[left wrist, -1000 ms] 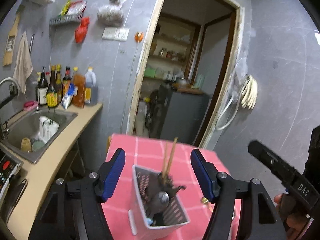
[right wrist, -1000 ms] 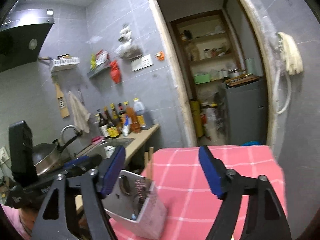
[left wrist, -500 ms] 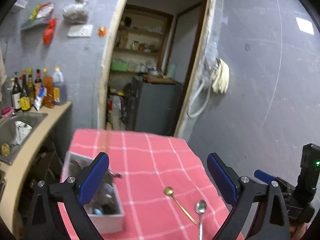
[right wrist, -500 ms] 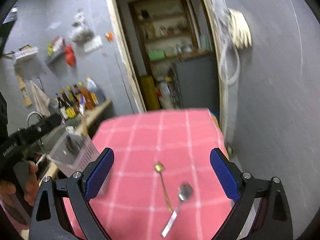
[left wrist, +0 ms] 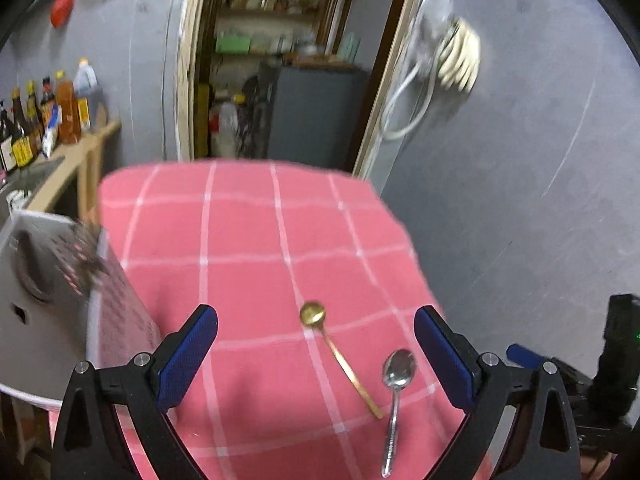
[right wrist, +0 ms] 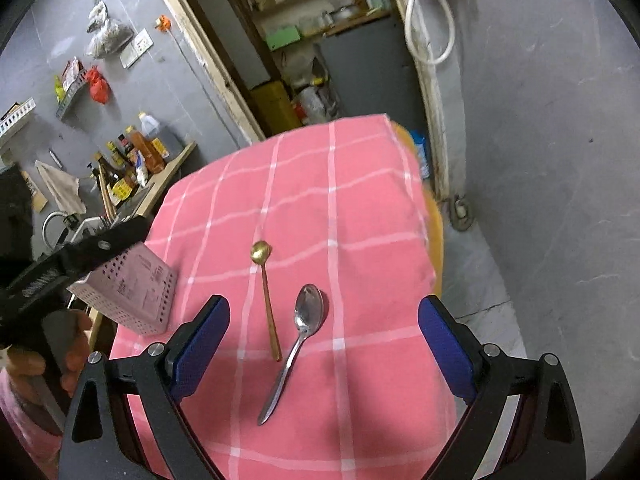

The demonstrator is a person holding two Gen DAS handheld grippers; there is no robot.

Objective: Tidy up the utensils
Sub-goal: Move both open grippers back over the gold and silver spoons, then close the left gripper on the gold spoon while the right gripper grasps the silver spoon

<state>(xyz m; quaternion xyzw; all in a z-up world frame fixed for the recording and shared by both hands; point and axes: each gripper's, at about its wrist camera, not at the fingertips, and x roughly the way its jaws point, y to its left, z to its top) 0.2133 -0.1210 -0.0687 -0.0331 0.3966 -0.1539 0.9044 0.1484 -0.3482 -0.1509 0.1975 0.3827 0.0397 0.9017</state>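
Note:
A gold spoon (right wrist: 266,300) and a silver spoon (right wrist: 298,340) lie side by side on the pink checked tablecloth (right wrist: 360,208). Both also show in the left wrist view, gold spoon (left wrist: 340,358), silver spoon (left wrist: 394,396). A white perforated utensil caddy (right wrist: 132,296) stands at the table's left edge; it shows large and blurred in the left wrist view (left wrist: 52,300). My right gripper (right wrist: 324,344) is open above the spoons, which lie between its fingers. My left gripper (left wrist: 316,356) is open and empty, above the table right of the caddy.
A kitchen counter with several sauce bottles (right wrist: 136,156) and a sink lies left of the table. A doorway with shelves (left wrist: 280,40) is behind it. A grey wall and a hose (right wrist: 432,20) are to the right. The table's right edge (right wrist: 434,248) drops to the floor.
Both grippers swung right and tilted down, from the caddy toward the two spoons. The caddy slid to the left edge of both views. Both stayed open.

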